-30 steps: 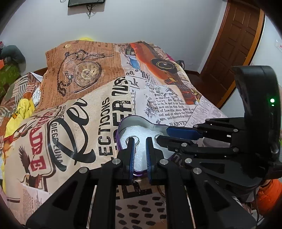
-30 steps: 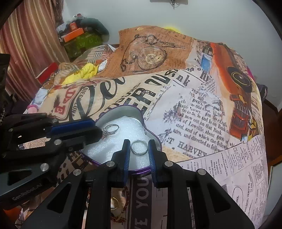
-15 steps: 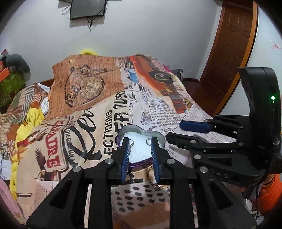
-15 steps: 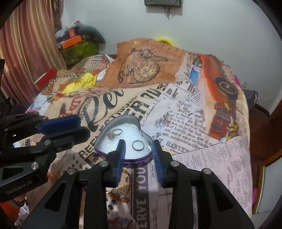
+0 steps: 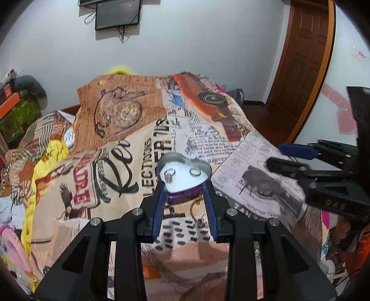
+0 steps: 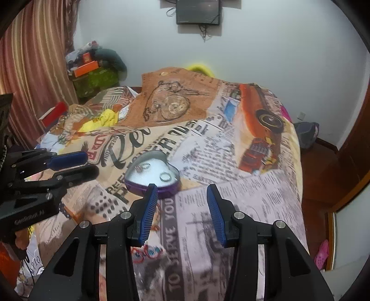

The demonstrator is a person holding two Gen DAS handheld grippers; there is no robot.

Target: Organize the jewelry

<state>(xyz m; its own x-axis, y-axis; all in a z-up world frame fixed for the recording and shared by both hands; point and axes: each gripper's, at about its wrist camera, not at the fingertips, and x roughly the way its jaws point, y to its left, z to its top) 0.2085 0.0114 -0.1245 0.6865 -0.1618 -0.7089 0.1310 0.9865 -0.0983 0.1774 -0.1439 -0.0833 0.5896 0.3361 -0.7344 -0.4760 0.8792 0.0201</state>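
A purple heart-shaped tin (image 5: 185, 198) with white foam lies on the printed bedspread; it also shows in the right wrist view (image 6: 161, 193). Two rings rest on the foam: a stone ring (image 5: 169, 174) (image 6: 141, 167) at left and a plain band (image 5: 195, 171) (image 6: 165, 177) at right. A gold chain (image 5: 196, 211) lies on the cover just in front of the tin. My left gripper (image 5: 185, 185) is open and empty, raised above the tin's near edge. My right gripper (image 6: 182, 188) is open and empty, right of the tin.
The bedspread (image 6: 231, 148) covers the whole bed. Yellow cloth (image 5: 50, 152) and clutter lie at the left edge. Boxes (image 6: 87, 67) are stacked by the curtain. A wooden door (image 5: 307, 58) stands at the right, a wall screen (image 6: 197, 11) behind.
Both grippers have opened wide and pulled back and up from the tin. The two rings stay on the foam.
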